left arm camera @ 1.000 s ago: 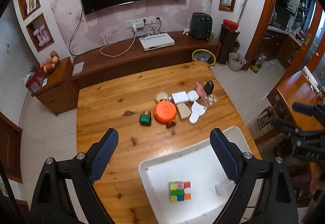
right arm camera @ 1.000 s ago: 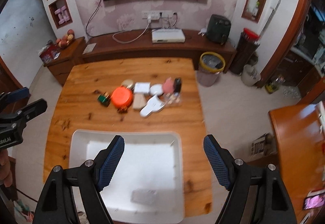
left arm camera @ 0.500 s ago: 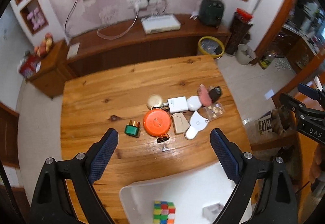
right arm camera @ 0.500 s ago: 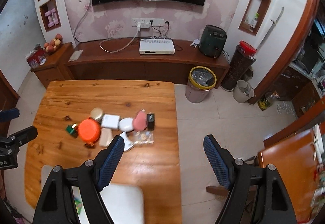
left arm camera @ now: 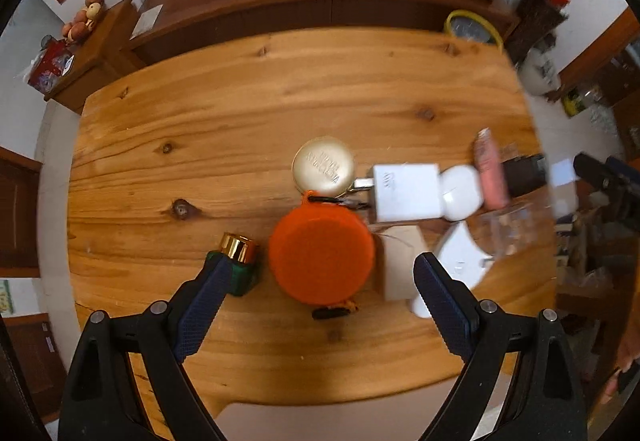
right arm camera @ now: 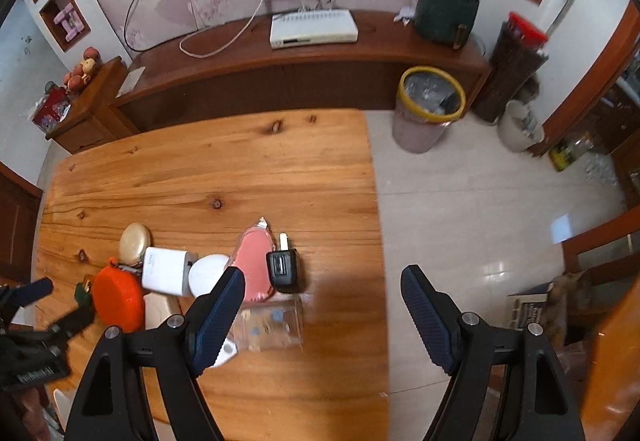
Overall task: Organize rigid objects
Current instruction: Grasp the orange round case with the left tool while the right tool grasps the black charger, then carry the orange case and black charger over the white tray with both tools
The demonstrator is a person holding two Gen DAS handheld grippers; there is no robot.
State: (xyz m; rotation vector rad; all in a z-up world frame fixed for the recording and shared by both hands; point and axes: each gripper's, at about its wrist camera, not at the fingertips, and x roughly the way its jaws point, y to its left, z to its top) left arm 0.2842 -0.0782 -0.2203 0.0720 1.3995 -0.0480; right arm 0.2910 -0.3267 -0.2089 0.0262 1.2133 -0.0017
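Both claws hang over the cluster of small things in the middle of the wooden worktop (left arm camera: 280,89), and to me this looks like the reach before a pick, with nothing lifted yet. The left claw (left arm camera: 320,281) points straight down with its jaws wide apart and nothing between the pads; the round orange case (left arm camera: 322,255) sits right in the gap below it, so that seems the likely target. The right claw (right arm camera: 320,301) is also spread wide and holds nothing, hovering over bare wood at the right end of the cluster.

The orange case is a flat, lidded disc with a small loop or clip at its edge, and it looks firm enough to take a squeeze across its width. It is crowded, though: a green bottle with a gold cap (left arm camera: 238,261) stands just beside it on the left, a gold round tin (left arm camera: 323,167) touches or nearly touches its far edge, and a beige block (left arm camera: 400,261) sits against its right side. A white charger (left arm camera: 404,193), a white rounded case (left arm camera: 460,193), a pink item (left arm camera: 490,169), a black plug (right arm camera: 282,269) and a clear packet (right arm camera: 272,325) lie further right.

The next move, I'd judge, calls for lowering the left claw so its pads slip into the narrow gaps either side of the disc without knocking the bottle over.
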